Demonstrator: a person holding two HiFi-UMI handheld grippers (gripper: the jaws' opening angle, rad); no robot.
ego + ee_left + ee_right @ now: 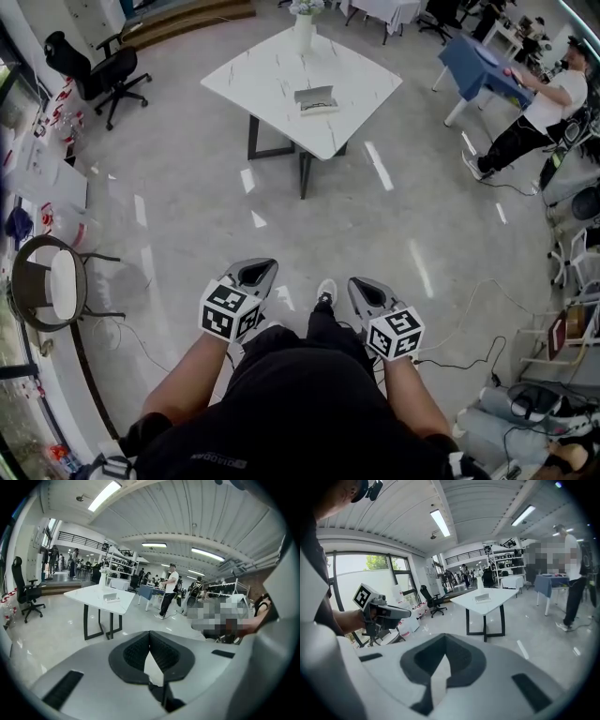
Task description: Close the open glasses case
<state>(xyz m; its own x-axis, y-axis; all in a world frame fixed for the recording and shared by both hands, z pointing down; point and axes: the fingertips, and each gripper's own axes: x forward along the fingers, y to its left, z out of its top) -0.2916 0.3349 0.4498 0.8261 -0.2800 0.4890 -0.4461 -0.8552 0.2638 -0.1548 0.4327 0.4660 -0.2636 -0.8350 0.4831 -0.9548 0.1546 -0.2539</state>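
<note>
The open glasses case [316, 98] lies on a white square table [272, 80] far ahead of me across the floor. It is small in the left gripper view [110, 597] and in the right gripper view [483, 597]. Both grippers are held close to my body, well short of the table. The left gripper [258, 269] has its jaws shut with nothing between them [150, 634]. So does the right gripper [364, 286], whose dark pads meet at the tip [444, 638]. The left gripper [382, 611] also shows at the left of the right gripper view.
A white vase [303, 28] stands at the table's far edge. A black office chair [98, 70] is at far left, a round chair [52, 281] near left. A blue table [478, 61] and a person [544, 108] are at right. Cables [459, 342] trail over the floor at my right.
</note>
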